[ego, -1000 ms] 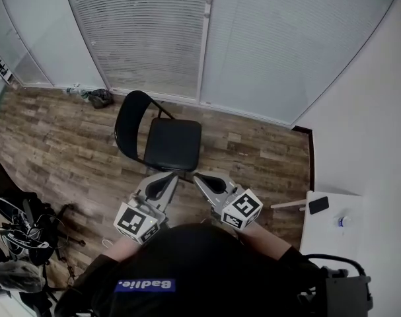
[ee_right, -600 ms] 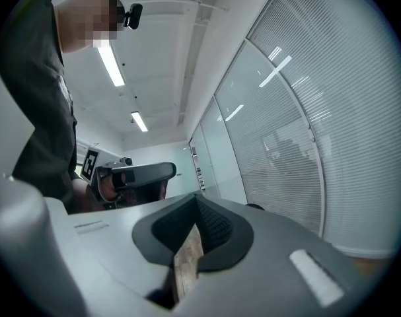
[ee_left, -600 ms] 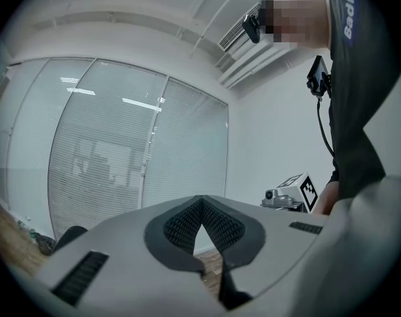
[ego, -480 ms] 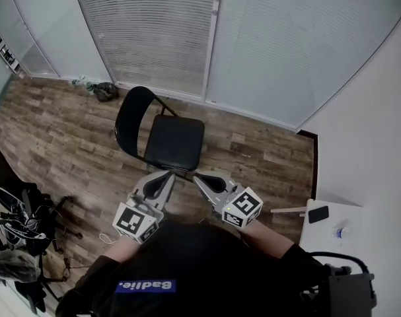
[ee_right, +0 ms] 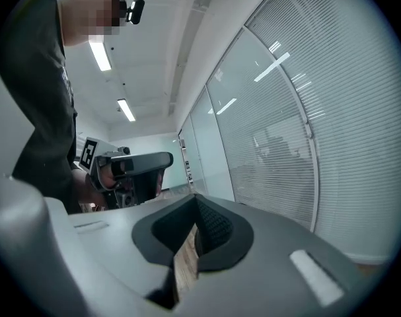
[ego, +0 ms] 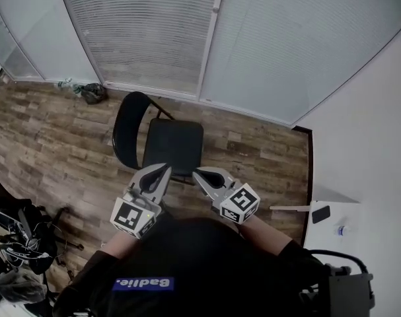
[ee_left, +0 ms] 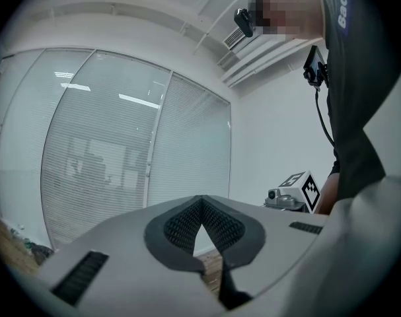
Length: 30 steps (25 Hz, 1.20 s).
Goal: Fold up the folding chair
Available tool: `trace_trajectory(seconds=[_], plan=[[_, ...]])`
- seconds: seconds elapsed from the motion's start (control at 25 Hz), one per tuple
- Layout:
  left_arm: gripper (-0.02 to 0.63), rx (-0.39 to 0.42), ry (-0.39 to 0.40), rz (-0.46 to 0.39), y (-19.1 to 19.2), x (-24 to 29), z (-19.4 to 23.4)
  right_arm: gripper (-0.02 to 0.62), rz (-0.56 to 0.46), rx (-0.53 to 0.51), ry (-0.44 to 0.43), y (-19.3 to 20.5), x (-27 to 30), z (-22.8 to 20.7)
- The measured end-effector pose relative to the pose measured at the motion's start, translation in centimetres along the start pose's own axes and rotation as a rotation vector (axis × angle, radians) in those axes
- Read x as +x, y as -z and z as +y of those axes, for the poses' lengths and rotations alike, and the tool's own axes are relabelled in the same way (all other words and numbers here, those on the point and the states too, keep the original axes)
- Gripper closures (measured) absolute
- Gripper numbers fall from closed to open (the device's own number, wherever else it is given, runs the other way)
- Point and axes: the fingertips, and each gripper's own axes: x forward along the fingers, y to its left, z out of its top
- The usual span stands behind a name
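Note:
In the head view a black folding chair (ego: 172, 145) stands unfolded on the wood floor, its backrest (ego: 124, 129) to the left. My left gripper (ego: 162, 170) is shut and empty, its tip at the seat's front edge on the left. The right gripper (ego: 196, 173), also shut and empty, hovers by the seat's front right corner. Whether either one touches the chair I cannot tell. The left gripper view shows its shut jaws (ee_left: 200, 201) against the blinds, with the right gripper (ee_left: 295, 193) beside them. In the right gripper view the jaws (ee_right: 195, 201) are closed and the left gripper (ee_right: 131, 167) is alongside.
A glass wall with blinds (ego: 187, 38) runs behind the chair. A white table (ego: 329, 233) at the right carries a phone (ego: 321, 213) and a bottle (ego: 342, 230). Bags and cables (ego: 18, 233) lie at the lower left, and a small bundle (ego: 91, 92) sits by the wall.
Both grippers have moved forward, toward the chair's front edge. They stay shut. The chair has not changed shape.

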Motion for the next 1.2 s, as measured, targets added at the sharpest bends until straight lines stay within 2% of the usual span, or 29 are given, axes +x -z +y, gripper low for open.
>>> trace_trajectory(seconds=[0.16, 0.48, 1.2], plan=[[0.601, 0.008, 0.044, -0.008, -0.4, 1.0, 4.8, 0.594, 0.016, 0.025, 0.046, 0.2, 4.6, -1.8], [0.601, -0.044, 0.098, 0.014, 0.4, 1.9, 11.6, 0.594, -0.008, 0.045, 0.11, -1.1, 11.0, -4.9], [0.601, -0.05, -0.095, 0.054, 3.4, 8.8, 15.9, 0.594, 0.027, 0.099, 0.02, 0.9, 10.6, -13.3]])
